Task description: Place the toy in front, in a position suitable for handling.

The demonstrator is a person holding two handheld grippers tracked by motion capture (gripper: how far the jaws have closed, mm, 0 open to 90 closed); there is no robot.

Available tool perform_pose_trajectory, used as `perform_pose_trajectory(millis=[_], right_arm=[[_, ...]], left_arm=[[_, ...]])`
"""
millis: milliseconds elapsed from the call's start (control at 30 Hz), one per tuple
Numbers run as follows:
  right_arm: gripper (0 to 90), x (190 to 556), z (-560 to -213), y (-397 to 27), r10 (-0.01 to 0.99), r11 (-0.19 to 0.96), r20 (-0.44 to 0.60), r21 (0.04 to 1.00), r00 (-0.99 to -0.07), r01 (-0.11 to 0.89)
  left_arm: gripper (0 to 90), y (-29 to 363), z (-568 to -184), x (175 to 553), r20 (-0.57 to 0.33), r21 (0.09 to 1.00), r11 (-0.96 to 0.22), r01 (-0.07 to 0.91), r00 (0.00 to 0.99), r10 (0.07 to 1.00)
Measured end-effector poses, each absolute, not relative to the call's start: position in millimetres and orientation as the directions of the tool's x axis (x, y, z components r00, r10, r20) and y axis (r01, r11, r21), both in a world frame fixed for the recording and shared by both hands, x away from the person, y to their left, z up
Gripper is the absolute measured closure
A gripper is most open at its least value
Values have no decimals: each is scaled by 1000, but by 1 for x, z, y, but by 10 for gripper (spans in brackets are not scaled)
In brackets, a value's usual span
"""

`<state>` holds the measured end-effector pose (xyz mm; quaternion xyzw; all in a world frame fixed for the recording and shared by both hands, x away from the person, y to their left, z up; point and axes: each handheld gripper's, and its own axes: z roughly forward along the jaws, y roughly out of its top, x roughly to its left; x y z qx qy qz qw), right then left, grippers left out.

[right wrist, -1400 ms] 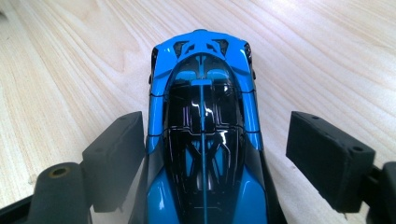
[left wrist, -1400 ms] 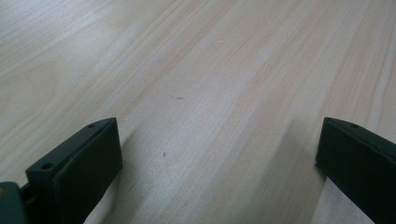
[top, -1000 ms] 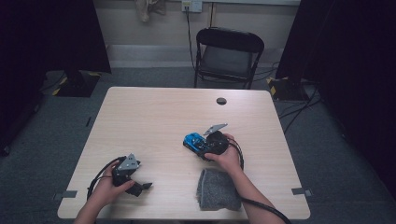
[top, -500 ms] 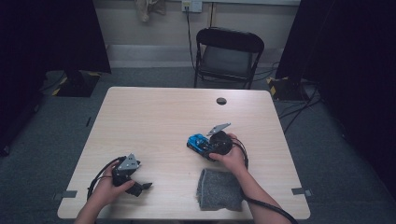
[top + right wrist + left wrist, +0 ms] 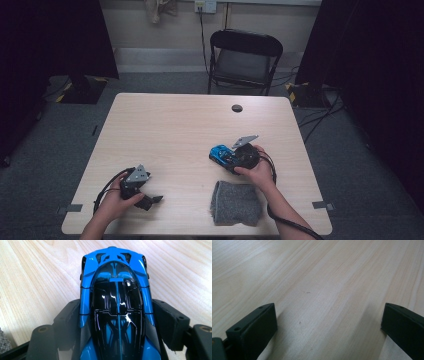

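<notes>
Right gripper (image 5: 231,159) clamps one blue toy car (image 5: 116,305) by its sides. One grey cloth (image 5: 236,202) lies just behind it, near the surface (image 5: 180,125) edge. Left gripper (image 5: 150,200): jaws wide, nothing between. Open surface ahead of both.

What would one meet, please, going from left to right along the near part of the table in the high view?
Left gripper, resting open on the table → blue toy car → right gripper, its jaws closed on the car's sides. The grey cloth overlaps these in the order, so it is left out.
</notes>
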<state>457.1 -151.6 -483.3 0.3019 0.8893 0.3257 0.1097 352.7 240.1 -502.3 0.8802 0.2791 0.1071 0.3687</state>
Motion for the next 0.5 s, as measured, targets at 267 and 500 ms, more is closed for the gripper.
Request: perform_pose_trajectory(millis=[267, 500], right_arm=[[271, 458, -486, -156, 610, 590, 35, 647, -792, 483], [238, 458, -483, -161, 620, 553, 70, 667, -781, 499]], left_arm=[[0, 240, -502, 353, -20, 711, -568, 415, 819, 573], [0, 240, -502, 353, -20, 711, -568, 415, 819, 573]])
